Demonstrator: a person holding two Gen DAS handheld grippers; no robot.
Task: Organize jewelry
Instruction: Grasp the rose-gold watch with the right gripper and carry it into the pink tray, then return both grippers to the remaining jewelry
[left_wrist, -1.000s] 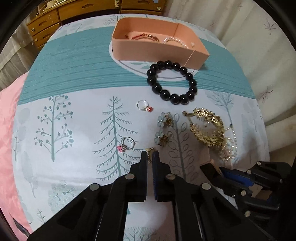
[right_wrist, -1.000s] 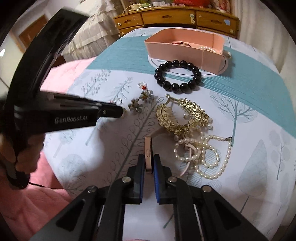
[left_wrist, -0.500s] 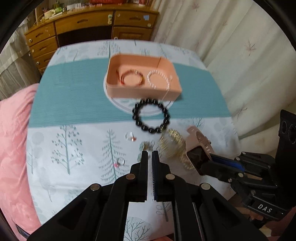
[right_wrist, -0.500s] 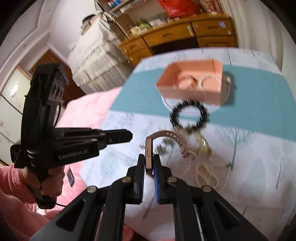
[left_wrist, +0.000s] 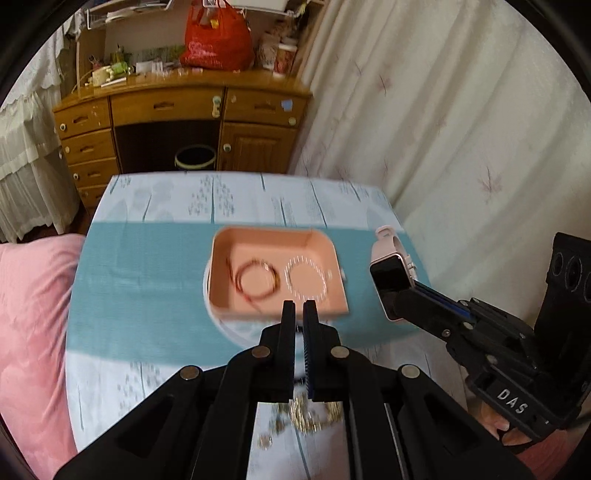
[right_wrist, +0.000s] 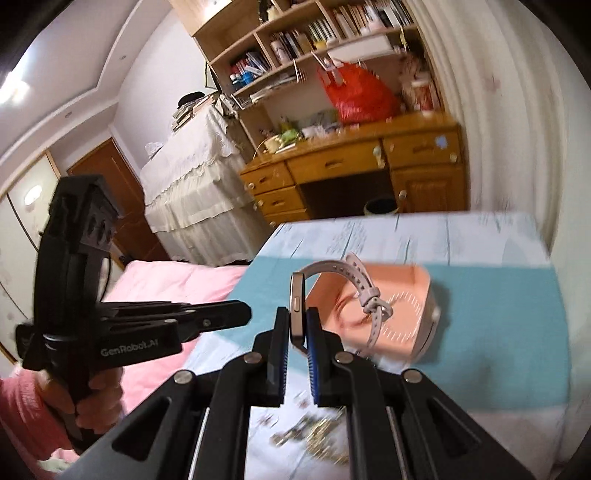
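Note:
My right gripper is shut on a pink smartwatch, held in the air near the pink tray; its strap loops toward the tray. In the left wrist view the watch hangs right of the pink tray, which holds a red bracelet and a pearl bracelet. My left gripper is shut and empty, raised above the table in front of the tray. Gold jewelry lies blurred on the cloth below.
The table has a teal and white tree-print cloth. A pink bedcover lies at the left. A wooden desk with a bin stands behind, a curtain at the right.
Both grippers have risen and tilted up, away from the jewelry pile. The right gripper has carried the watch toward the tray. The left gripper stays shut.

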